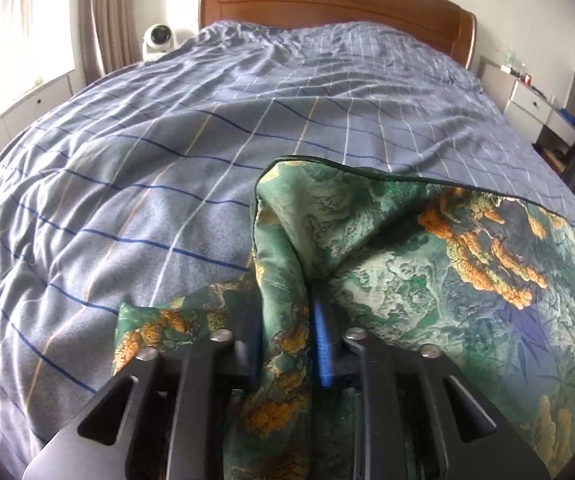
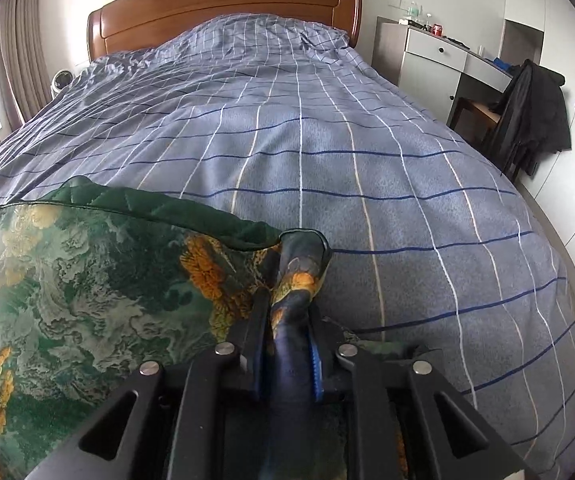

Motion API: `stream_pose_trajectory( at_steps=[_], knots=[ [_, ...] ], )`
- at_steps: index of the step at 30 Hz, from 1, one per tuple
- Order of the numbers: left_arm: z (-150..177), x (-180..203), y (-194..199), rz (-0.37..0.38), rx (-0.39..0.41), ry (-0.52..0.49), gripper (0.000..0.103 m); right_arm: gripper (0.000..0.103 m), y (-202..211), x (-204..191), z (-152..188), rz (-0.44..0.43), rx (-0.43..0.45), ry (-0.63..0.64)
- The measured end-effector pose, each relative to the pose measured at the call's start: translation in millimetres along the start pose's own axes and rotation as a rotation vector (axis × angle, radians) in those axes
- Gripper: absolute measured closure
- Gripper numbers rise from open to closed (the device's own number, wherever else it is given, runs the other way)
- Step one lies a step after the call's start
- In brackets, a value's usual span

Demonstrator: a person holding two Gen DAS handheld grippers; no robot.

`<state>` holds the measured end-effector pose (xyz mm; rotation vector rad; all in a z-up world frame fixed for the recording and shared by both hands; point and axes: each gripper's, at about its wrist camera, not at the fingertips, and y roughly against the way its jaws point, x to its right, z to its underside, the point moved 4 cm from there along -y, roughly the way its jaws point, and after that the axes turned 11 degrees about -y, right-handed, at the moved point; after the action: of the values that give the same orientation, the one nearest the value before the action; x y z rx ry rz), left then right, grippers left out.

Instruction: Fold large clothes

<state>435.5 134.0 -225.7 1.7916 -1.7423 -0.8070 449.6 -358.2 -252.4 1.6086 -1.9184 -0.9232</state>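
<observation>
The left claw [image 1: 285, 344] is clamped on a bunched fold of the green printed garment [image 1: 427, 264]; the right claw [image 2: 287, 344] is likewise closed on a gathered corner of the same cloth [image 2: 87, 280]; the garment is spread between them at the near end of the bed [image 2: 327, 140], over the blue checked duvet; a wooden headboard [image 2: 223, 4] is seen at the far end.
</observation>
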Motion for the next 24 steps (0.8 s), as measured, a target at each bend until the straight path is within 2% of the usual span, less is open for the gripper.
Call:
stream_pose_trajectory(
  at_steps=[1,3,5,7,8,9,11,14,17,20,24],
  knots=[
    [-1.0,-1.8,2.0,-0.014,-0.004,0.005,0.058,0.082,0.3,-0.3,-1.1,-0.005,-0.004,-0.005],
    [-4.0,-7.6,9.8,-0.022,-0.003,0.028,0.024,0.079,-0.3,5.1,-4.3,-0.029,-0.027,-0.034],
    [-7.9,-13.1,24.4,-0.003,0.015,0.05,0.013,0.073,1.1,13.5,-8.7,-0.061,-0.055,-0.084],
    [-11.9,-15.1,42.5,0.004,0.038,0.053,0.013,0.056,7.9,24.8,-14.7,-0.083,-0.075,-0.143],
    [-14.0,-14.0,48.1,0.005,0.047,0.044,0.011,0.041,16.0,31.5,-19.9,-0.088,-0.069,-0.172],
    [-17.0,-11.6,54.6,0.007,0.058,0.03,0.009,0.037,24.3,35.2,-24.2,-0.097,-0.053,-0.186],
    [-26.2,-1.8,66.6,0.016,0.087,-0.016,0.006,0.037,47.9,38.9,-33.1,-0.105,0.0,-0.184],
    [-44.3,18.7,69.7,0.044,0.105,-0.086,0.005,0.037,85.5,26.8,-40.6,-0.124,0.065,-0.112],
    [-57.6,33.4,58.4,0.049,0.108,-0.138,0.005,0.037,110.7,1.0,-31.5,-0.201,0.061,-0.019],
    [-63.8,35.4,32.0,0.027,0.066,-0.148,0.005,0.037,116.4,-21.5,-12.5,-0.267,0.027,0.04],
    [-52.6,19.4,0.3,0.008,-0.004,-0.08,0.005,0.037,87.6,-25.4,11.8,-0.259,-0.012,0.032]
  ],
)
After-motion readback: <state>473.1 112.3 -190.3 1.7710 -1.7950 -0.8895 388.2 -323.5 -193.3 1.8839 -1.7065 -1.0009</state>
